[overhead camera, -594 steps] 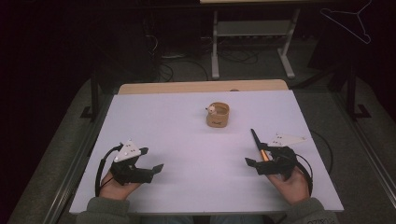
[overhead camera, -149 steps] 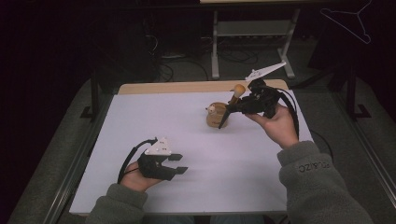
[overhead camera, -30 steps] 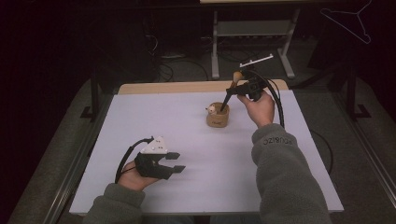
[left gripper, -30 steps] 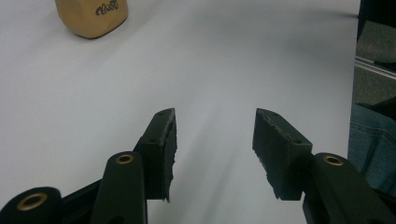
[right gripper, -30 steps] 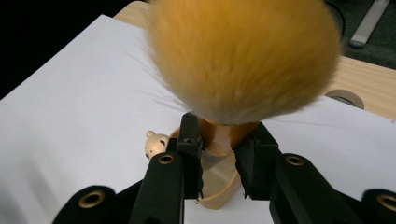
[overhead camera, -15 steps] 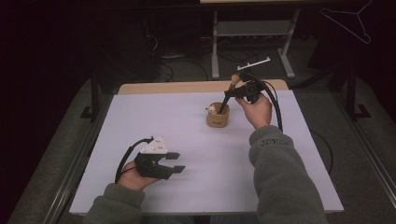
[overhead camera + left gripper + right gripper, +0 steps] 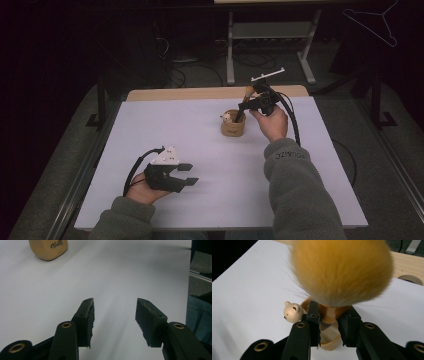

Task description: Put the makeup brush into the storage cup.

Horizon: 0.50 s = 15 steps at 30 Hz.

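From the high view, I am keeping the right gripper (image 7: 248, 102) clenched on the brush (image 7: 243, 104), handle end down in the wooden cup (image 7: 233, 125) at the far middle of the white table (image 7: 150, 130), probably so it drops in upright. The left gripper (image 7: 187, 174) is resting near the front edge, out of the way.

In the left gripper view, its jaws are standing apart with nothing between them; the cup (image 7: 48, 248) is cut off at the top edge.

In the right gripper view, the pads are squeezing the brush ferrule (image 7: 331, 313), and the orange bristles (image 7: 342, 268) are blurring across most of the frame. They are hiding the cup's far rim; the bear head (image 7: 291, 311) is peeking beside it.
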### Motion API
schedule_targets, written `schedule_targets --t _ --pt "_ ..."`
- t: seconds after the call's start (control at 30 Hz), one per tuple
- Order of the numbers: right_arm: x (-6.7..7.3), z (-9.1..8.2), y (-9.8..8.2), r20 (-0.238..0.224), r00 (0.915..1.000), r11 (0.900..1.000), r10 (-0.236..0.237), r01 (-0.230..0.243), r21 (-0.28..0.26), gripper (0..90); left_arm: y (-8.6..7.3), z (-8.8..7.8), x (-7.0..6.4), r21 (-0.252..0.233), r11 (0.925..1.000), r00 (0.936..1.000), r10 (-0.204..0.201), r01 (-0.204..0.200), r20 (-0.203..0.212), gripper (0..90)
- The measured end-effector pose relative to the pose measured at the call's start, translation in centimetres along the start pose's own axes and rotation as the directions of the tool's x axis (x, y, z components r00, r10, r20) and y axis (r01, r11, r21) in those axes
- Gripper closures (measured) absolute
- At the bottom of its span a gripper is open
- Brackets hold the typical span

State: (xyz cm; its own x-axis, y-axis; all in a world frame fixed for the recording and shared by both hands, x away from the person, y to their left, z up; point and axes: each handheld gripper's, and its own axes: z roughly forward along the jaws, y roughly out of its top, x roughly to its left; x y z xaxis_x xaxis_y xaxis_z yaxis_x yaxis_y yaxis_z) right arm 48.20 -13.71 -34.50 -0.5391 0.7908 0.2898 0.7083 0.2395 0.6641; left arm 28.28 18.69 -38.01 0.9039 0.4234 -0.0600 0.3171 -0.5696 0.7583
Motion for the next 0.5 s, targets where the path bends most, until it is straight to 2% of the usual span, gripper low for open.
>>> schedule_targets --t 0.07,0.13,0.37,0.5 --pt "-0.1 0.2 -0.1 -0.001 0.9999 1.0 -0.016 0.016 0.001 71.6 0.0 0.0 0.0 0.0 1.0 1.0 -0.001 0.001 0.001 48.9" --pt "-0.1 0.4 -0.2 -0.009 1.0 1.0 0.004 -0.004 -0.001 71.6 0.0 0.0 0.1 0.0 0.9999 0.9999 0.015 -0.015 -0.002 48.9" --pt "-0.3 1.4 -1.0 0.018 0.9998 0.999 0.013 -0.014 0.032 71.0 0.0 0.0 0.1 0.004 1.0 1.0 0.008 -0.008 0.001 48.9" --pt "-0.6 1.3 -1.2 0.02 0.999 0.999 0.041 -0.041 0.025 69.9 0.0 0.1 0.1 0.003 1.0 1.0 0.005 -0.005 0.002 48.8"
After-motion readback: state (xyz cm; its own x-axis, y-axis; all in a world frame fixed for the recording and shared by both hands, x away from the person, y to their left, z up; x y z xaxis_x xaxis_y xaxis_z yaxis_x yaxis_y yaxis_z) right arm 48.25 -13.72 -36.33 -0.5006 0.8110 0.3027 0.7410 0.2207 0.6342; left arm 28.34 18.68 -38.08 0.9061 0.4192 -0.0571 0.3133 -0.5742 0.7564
